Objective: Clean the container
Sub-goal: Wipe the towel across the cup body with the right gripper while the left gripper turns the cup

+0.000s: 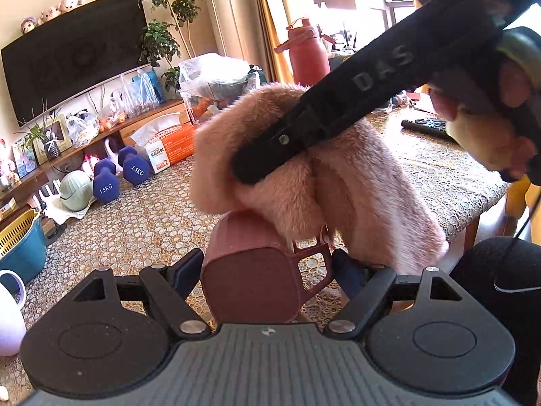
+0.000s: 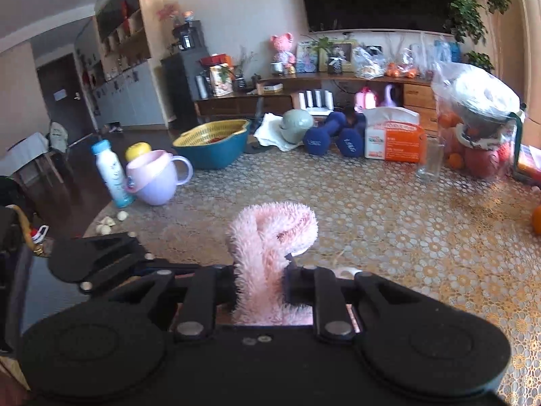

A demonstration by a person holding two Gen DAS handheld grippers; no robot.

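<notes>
Left wrist view: left gripper (image 1: 267, 270), jaws fairly wide, clamps a reddish-brown square plastic cup with side handle (image 1: 252, 274) above the lace-patterned tablecloth (image 1: 439, 169). Right wrist view: right gripper (image 2: 258, 286), jaws narrow, pinches a fluffy pink cloth (image 2: 270, 237).

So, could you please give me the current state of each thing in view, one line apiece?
Left claw: shut on the reddish-brown cup.
Reddish-brown cup: tipped, base toward the camera, handle on the right.
Right claw: shut on the pink fluffy cloth.
Pink fluffy cloth: bunched, draped over the cup's far end.
Lilac mug: upright on the table.
White bottle: upright, capped.
</notes>
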